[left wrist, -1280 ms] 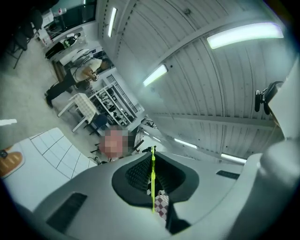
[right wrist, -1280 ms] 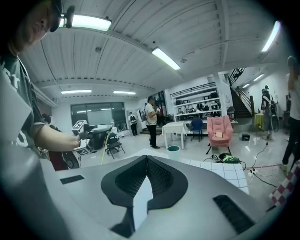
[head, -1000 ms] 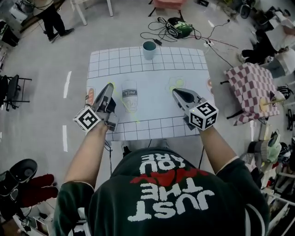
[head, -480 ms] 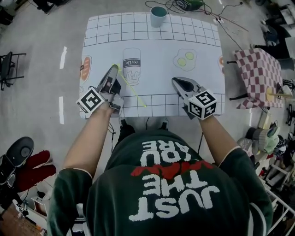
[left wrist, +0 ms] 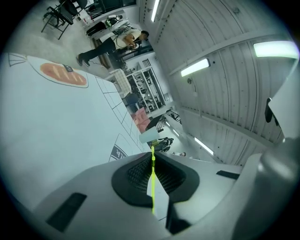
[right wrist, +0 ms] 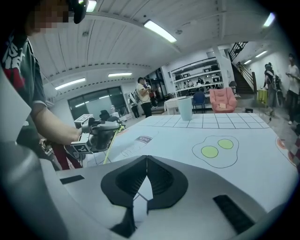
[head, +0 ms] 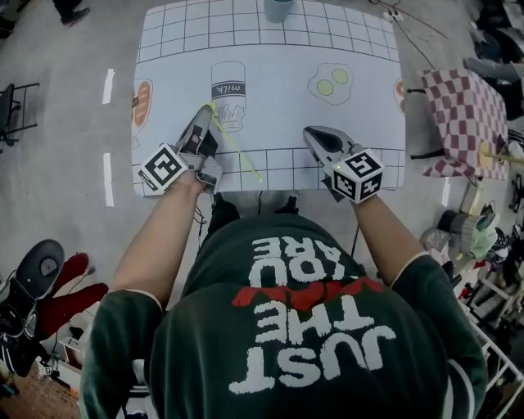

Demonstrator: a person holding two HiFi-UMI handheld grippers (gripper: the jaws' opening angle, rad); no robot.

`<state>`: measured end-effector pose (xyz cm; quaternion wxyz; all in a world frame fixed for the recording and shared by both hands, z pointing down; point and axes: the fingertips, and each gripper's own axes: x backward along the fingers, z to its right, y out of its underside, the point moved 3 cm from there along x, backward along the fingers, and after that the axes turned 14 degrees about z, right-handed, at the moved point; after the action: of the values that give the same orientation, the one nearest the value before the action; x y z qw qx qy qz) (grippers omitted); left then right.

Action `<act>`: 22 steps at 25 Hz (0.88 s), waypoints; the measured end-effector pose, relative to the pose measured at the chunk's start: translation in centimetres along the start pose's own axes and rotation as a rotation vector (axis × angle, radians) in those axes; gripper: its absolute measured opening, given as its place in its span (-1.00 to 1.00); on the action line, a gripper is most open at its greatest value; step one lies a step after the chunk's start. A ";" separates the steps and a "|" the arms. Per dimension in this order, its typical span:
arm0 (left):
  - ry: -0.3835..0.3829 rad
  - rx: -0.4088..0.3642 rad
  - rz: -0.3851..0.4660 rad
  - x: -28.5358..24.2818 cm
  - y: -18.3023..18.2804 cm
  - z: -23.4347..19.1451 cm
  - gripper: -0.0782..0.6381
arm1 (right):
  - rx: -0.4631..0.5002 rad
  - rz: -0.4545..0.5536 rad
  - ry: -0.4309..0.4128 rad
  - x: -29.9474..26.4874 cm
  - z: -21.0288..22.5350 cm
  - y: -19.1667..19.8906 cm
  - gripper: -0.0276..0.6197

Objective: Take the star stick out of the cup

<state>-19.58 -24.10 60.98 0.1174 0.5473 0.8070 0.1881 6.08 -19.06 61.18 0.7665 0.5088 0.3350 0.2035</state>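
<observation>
In the head view, the left tool (head: 205,114) was shut tight on the star stick (head: 237,147). The thin yellow-green stick lay slanted just over the table (head: 270,114), and its low end was close to the near edge. I could not make out the star. The cup (head: 278,8) stood far off at the table's back edge, so the stick was out of it and well apart. I think the taking-out part was done. The right tool (head: 313,135) was closed on nothing. It sat well apart from the left one, I guess to keep out of the way.

In the left gripper view, the star stick (left wrist: 152,183) ran straight between the two dark pads, which pinched it. The cup (left wrist: 150,137) looked small, far past the tips.

In the right gripper view, the jaws were pressed together with nothing between them. The left tool (right wrist: 117,127) and its star stick (right wrist: 111,144) were off to one side, near the table's edge. The cup (right wrist: 185,108) was far back. Between them the table held only flat drawings, like the egg picture (right wrist: 215,150), so there was lots of room to move and nothing to bump.
</observation>
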 end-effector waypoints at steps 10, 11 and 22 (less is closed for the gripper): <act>-0.033 0.024 0.013 -0.3 0.7 -1.2 -0.73 | -0.013 -0.022 -0.004 -0.3 0.5 1.5 -0.82; -0.034 0.028 0.016 -0.3 0.7 -1.2 -0.73 | -0.012 -0.023 -0.005 -0.4 0.6 1.5 -0.82; -0.027 0.042 0.020 -0.6 0.8 -0.8 -0.73 | -0.008 -0.028 -0.005 -0.3 0.8 1.3 -0.82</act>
<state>-18.97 -24.55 61.99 0.1147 0.5602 0.8037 0.1648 6.48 -19.23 62.70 0.7723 0.5014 0.3393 0.1927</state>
